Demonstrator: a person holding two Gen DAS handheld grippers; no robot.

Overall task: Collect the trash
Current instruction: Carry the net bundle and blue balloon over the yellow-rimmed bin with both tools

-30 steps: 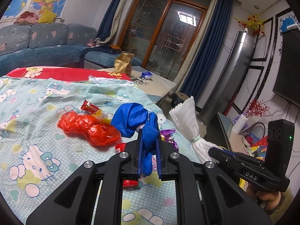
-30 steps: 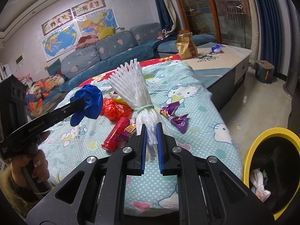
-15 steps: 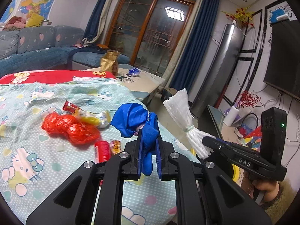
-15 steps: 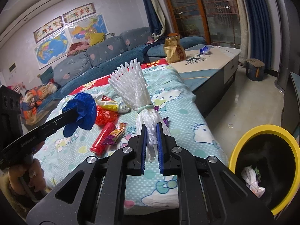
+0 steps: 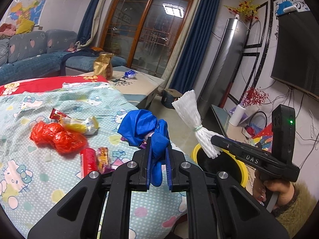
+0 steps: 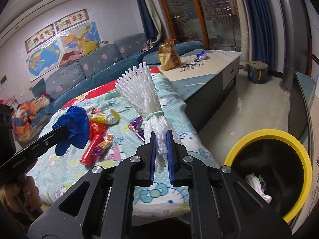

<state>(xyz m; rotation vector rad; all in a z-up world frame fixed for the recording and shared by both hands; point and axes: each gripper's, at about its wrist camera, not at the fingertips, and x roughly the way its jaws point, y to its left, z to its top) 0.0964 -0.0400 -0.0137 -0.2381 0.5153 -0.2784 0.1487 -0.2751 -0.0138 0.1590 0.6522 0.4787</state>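
Behind both grippers spreads a bed under a pale blue cartoon-cat sheet [image 5: 59, 179], its near edge rounding off just below the fingers. Two pieces of trash are lifted: the left gripper [image 5: 158, 155] is clenched on one crumpled blue plastic bag [image 5: 143, 127], and the right gripper [image 6: 161, 151] is clamped on one white foam mesh sleeve [image 6: 143, 97] tied with a pale green band. Left of both grippers, on the sheet, lie one crumpled red plastic bag [image 5: 57, 137], one red tube [image 6: 91, 149], and several snack wrappers [image 6: 103, 117]. Right of the right gripper, and lower, stands one yellow-rimmed black bin [image 6: 299, 145] on bare tiled floor [image 6: 249, 111], open between bed and bin.
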